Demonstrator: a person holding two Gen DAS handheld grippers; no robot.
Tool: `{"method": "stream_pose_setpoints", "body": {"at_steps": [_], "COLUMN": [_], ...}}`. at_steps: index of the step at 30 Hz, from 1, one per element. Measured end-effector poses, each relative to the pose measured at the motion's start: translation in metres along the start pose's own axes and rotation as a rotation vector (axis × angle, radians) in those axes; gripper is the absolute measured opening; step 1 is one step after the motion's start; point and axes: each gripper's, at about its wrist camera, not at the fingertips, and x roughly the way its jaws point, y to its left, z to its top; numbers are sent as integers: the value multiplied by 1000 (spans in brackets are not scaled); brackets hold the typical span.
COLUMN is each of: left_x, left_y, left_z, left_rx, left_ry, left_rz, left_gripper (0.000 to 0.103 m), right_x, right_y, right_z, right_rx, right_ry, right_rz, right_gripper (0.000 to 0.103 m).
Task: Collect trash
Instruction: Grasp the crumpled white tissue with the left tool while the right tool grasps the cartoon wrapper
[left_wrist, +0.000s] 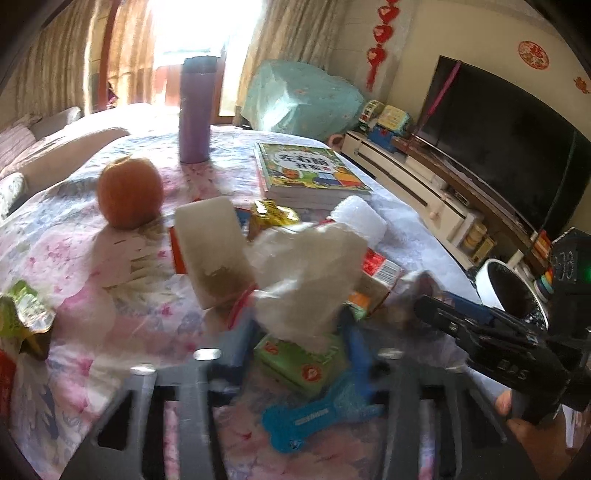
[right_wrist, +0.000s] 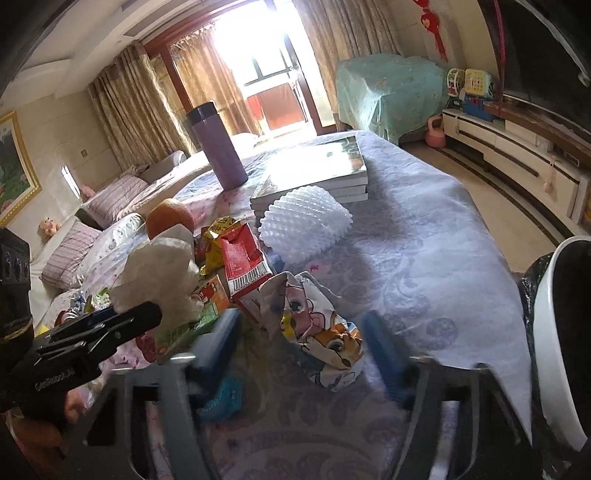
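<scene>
Layout relative to the book stack (right_wrist: 314, 173) on the table (right_wrist: 424, 258): flask (right_wrist: 218, 147) left; foam net (right_wrist: 303, 225) in front; tissue box (left_wrist: 303, 358) nearer still; bin (right_wrist: 561, 332) far right.

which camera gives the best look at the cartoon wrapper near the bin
The right wrist view: the cartoon wrapper lies crumpled and unblocked between the right gripper's fingers. In the left wrist view only a blurred edge shows, behind the tissue.
</scene>
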Motion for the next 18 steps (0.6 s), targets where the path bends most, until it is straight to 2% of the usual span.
{"method": "stream_pose_setpoints", "body": {"at_steps": [1,5,18], "left_x": [1,-2,-16], "left_y": [-1,-8,-48], "left_z": [0,-2,-21], "left_rx": [6,36,121], "left_ry": [0,-15,-5], "left_rz": [-4,-17,-97], "left_gripper": [29,22,21], "right_x": [0,-8,-66], "right_y": [0,-1,-26], "right_z": [-1,-6,-25], "right_rx": [-2,-3,68], "right_ry": [4,-3,-66], "right_rz": [-5,-7,-47], "right_gripper": [40,37,37]}}
